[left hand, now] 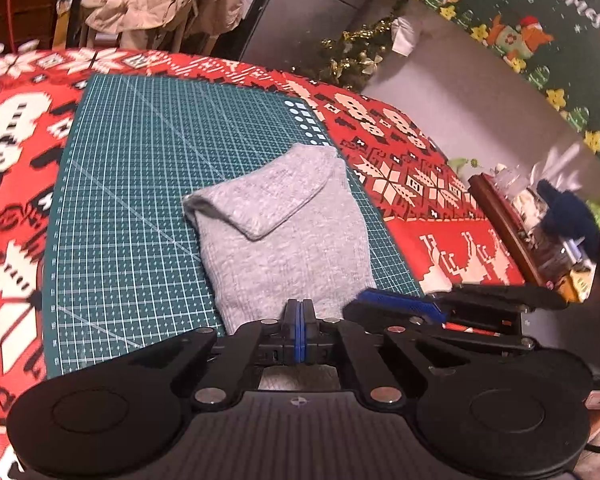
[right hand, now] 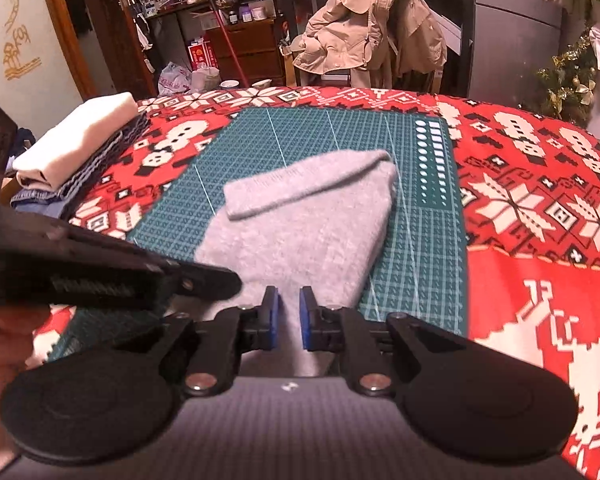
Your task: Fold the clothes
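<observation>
Here the grey garment [right hand: 300, 232] lies on the green mat [left hand: 140, 184] with its long axis running straight ahead of both grippers, near hem at the tips, the left gripper [left hand: 300, 318] closed and empty, the right gripper [right hand: 289, 312] narrowly parted over the hem, grip uncertain.

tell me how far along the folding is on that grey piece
Done: the grey garment lies on the green cutting mat with its far end folded back. In hand: the left gripper is shut at its near edge; the right gripper straddles it. Left: probably another fold, then stacking.
</observation>
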### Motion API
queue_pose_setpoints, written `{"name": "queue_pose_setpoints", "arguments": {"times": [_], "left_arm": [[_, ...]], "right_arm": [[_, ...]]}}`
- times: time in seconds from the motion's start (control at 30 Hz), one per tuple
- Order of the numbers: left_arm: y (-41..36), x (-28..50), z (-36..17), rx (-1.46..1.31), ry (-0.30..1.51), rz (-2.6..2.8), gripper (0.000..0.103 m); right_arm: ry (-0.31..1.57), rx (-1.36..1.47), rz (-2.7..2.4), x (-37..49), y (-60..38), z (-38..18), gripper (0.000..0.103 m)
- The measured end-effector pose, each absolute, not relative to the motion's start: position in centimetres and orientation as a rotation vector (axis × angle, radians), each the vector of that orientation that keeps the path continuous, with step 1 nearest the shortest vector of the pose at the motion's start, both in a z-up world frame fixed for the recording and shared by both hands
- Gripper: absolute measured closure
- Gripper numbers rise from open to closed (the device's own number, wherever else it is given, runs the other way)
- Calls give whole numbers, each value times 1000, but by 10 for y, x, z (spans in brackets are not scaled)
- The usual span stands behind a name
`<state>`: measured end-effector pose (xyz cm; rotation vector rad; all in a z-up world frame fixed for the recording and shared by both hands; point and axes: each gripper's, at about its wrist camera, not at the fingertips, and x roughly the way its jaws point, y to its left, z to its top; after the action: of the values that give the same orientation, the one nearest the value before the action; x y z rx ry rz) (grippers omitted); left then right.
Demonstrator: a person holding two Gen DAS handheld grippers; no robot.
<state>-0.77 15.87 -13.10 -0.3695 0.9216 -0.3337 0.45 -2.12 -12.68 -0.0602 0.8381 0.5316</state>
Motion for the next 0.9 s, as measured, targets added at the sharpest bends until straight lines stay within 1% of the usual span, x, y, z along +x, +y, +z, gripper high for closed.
{"name": "queue_pose_setpoints", "arguments": {"times": [0.1,0.23,0.33,0.4,0.53,0.7,0.9], "left_arm": [[159,-6,-119,-366,897,-332,101],[155,8,-105,-367,856,-348,101],[147,25,-106,-341,855,-351,101],[139,34,-114,-303,880,-342,101],[132,40,-130,-257,902,-336,99],[138,35,-125,-270,907,-343,100],[133,45,-112,-290,874,-360,100]], "right_arm": [[854,-44,528,5,-28,-124,93],[800,-53,528,7,-27,-106,92],[774,-59,524,21,-22,-99,92],[790,-47,524,33,-20,-103,92],[833,-58,504,45,-21,-125,92],[849,-18,497,42,-35,-127,92],[807,0,474,50,-45,-108,91]]}}
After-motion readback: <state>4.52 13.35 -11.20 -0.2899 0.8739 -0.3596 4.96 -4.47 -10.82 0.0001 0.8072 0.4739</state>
